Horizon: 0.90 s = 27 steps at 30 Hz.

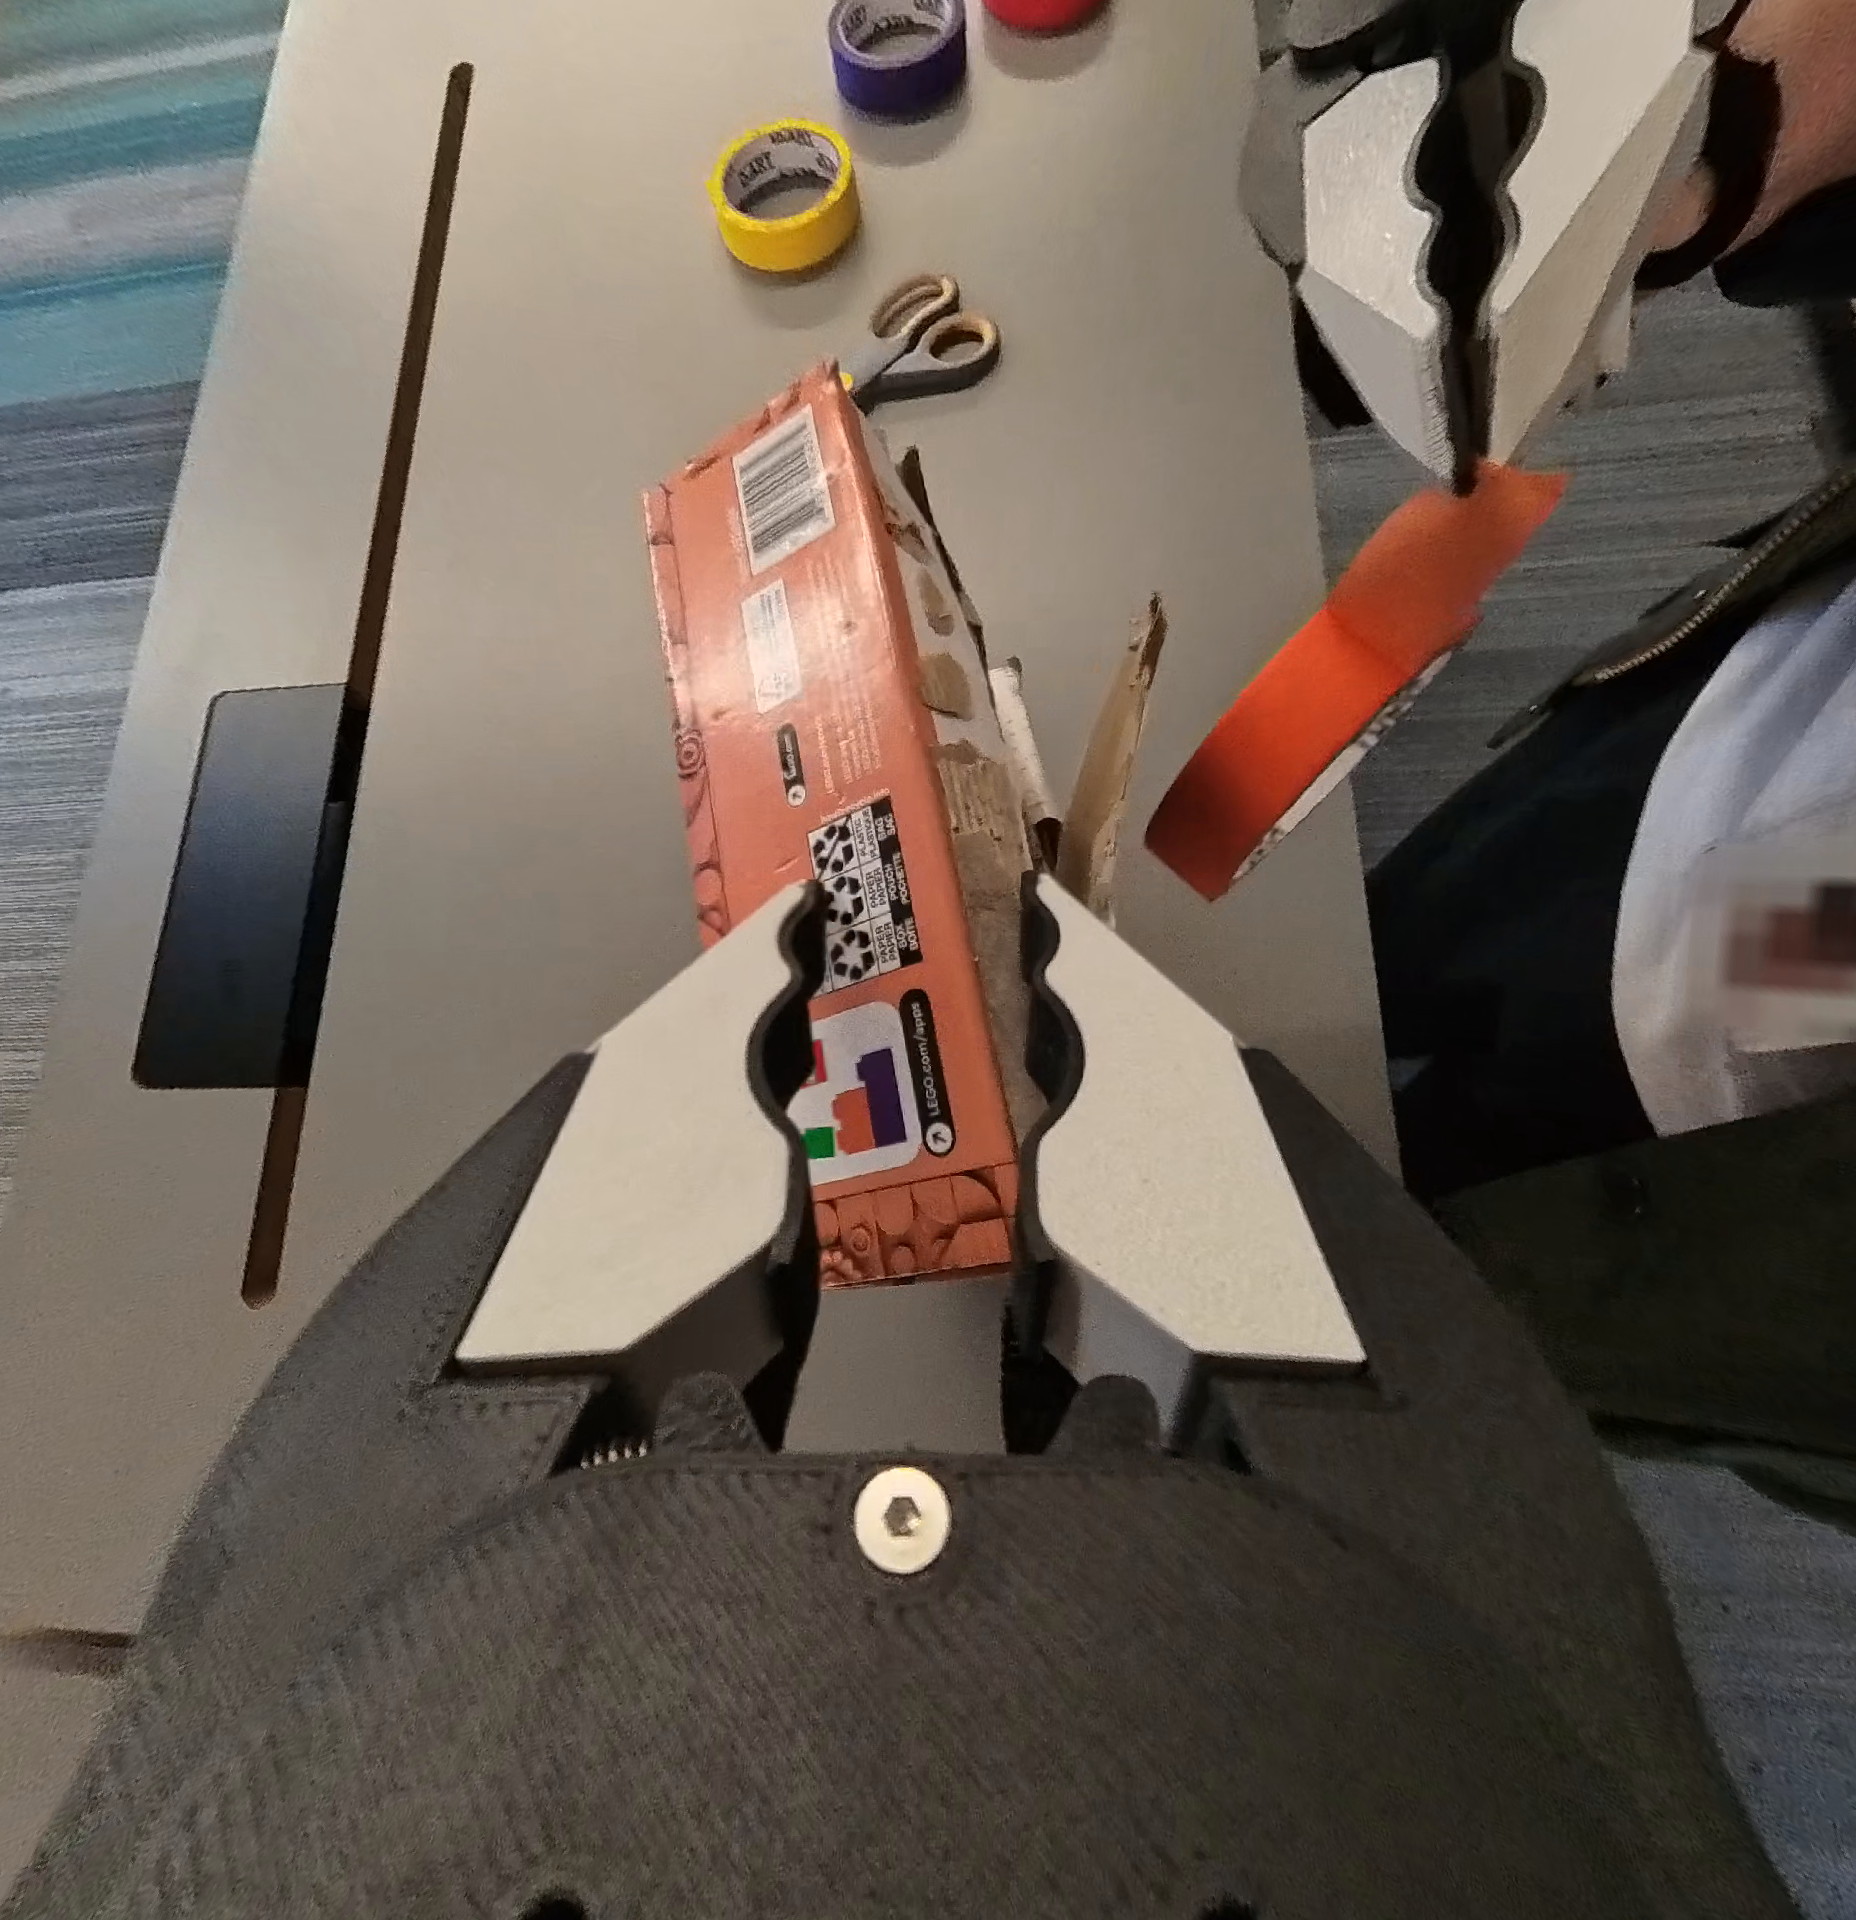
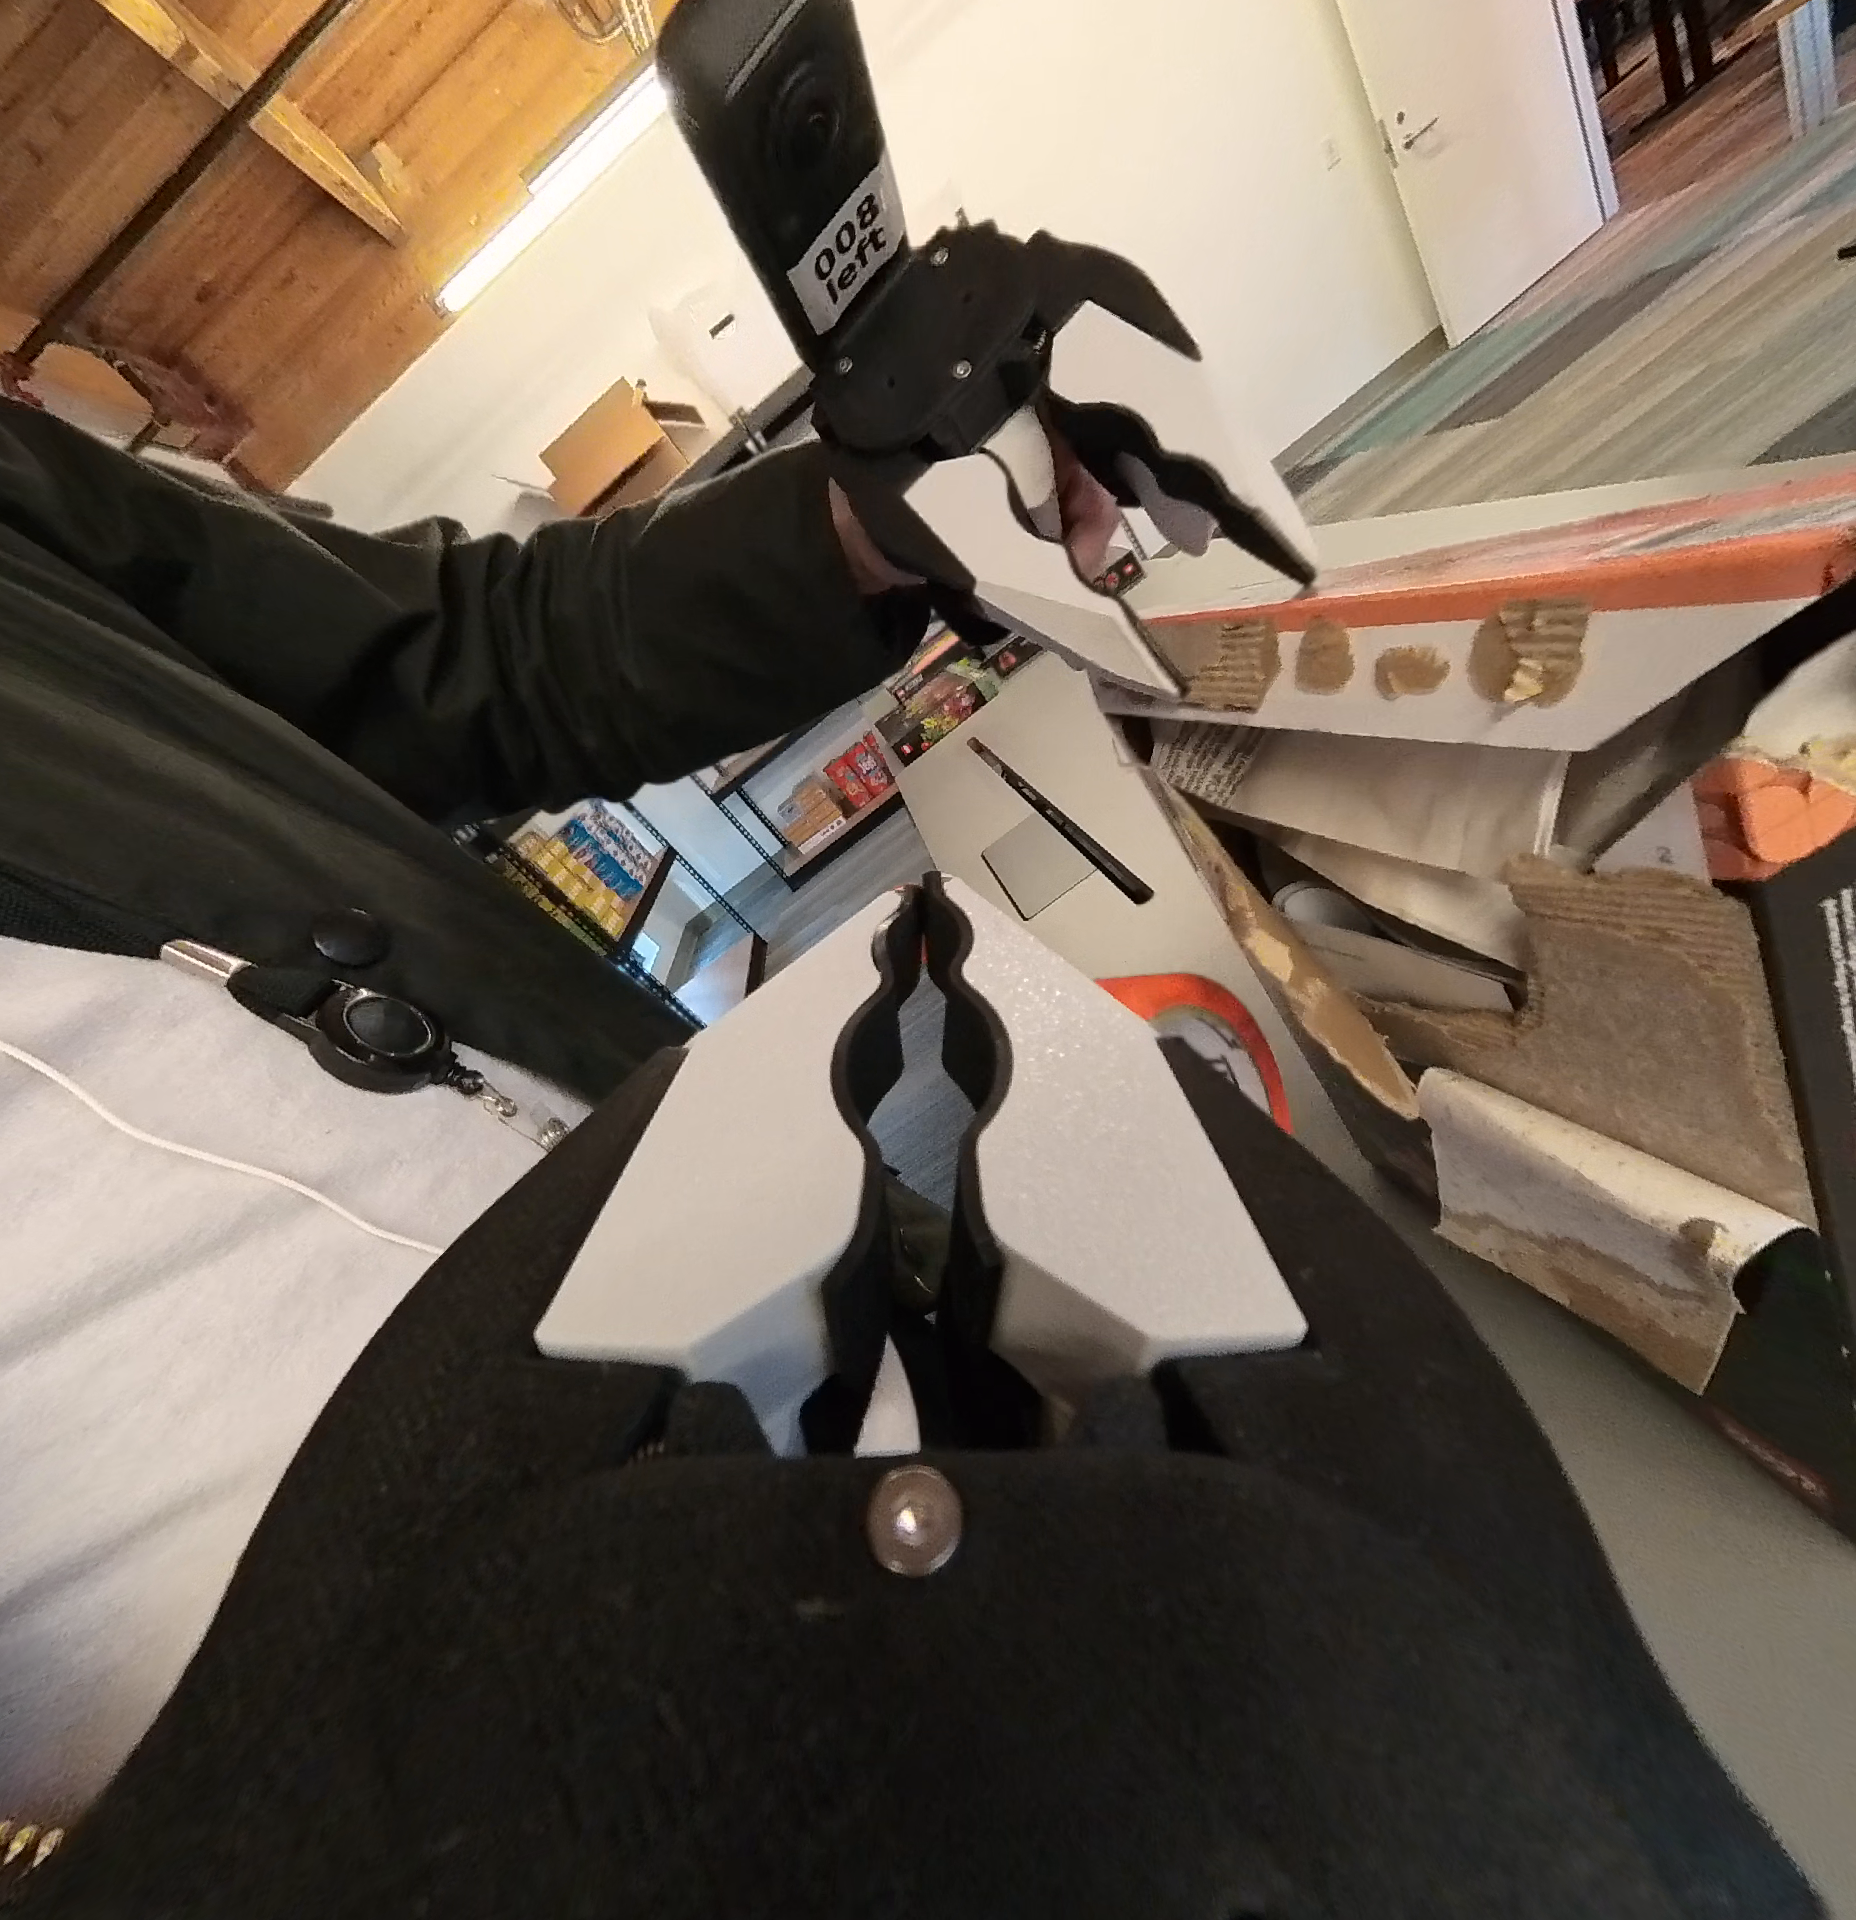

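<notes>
An orange cardboard box [image 1: 799, 675] stands on its long edge on the grey table [image 1: 539, 520], with torn flaps open on its right side. My left gripper [image 1: 919, 904] is open, its fingertips to either side of the box's upper face; whether they press on it I cannot tell. It also shows in the right wrist view [image 2: 1241, 629] at the box's [image 2: 1526, 561] end. My right gripper [image 2: 926, 914] is shut on the free end of an orange tape roll [image 1: 1319, 707], which hangs below it beside the box. The right gripper [image 1: 1464, 478] and the roll [image 2: 1204, 1013] show in both views.
Beyond the box lie scissors [image 1: 929, 348], a yellow tape roll [image 1: 789, 192], a purple one [image 1: 896, 57] and a red one [image 1: 1038, 10]. A dark panel [image 1: 249, 883] and a long slot [image 1: 404, 520] sit at the table's left. A person's torso [image 1: 1734, 779] is at the right edge. The grippers' ends are close to 11 cm from one another.
</notes>
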{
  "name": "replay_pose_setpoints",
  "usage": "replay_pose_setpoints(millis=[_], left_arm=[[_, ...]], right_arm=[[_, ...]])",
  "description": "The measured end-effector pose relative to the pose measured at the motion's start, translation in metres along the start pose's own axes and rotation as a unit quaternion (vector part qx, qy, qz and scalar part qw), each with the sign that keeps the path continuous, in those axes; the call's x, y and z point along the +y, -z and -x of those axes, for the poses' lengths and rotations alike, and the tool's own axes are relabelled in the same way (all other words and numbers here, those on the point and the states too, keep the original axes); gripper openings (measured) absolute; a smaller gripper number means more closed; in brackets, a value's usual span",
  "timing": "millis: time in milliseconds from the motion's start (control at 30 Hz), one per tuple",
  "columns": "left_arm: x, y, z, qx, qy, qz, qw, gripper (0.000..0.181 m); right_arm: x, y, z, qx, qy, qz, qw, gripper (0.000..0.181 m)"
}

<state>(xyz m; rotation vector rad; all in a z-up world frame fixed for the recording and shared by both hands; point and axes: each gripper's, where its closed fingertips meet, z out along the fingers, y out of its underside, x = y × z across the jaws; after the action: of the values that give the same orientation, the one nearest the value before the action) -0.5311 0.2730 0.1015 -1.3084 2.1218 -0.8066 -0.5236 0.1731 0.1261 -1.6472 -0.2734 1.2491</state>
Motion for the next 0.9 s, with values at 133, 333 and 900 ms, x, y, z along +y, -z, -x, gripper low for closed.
replay_pose_setpoints(millis=[133, 333, 900], left_arm=[[0.005, -0.002, 0.003, -0.018, -0.026, 0.012, 0.999, 0.035], [-0.001, 0.003, 0.003, 0.019, -0.017, 0.030, 0.999, 0.042], [0.013, 0.001, 0.010, 0.075, 0.009, 0.091, 0.993, 0.056]], right_arm=[[0.001, 0.001, 0.000, -0.002, -0.004, -0.005, 1.000, 0.000], [0.003, -0.004, 0.002, -0.008, -0.005, 0.001, 1.000, 0.000], [0.005, 0.001, 0.001, -0.004, -0.011, -0.005, 1.000, 0.000]])
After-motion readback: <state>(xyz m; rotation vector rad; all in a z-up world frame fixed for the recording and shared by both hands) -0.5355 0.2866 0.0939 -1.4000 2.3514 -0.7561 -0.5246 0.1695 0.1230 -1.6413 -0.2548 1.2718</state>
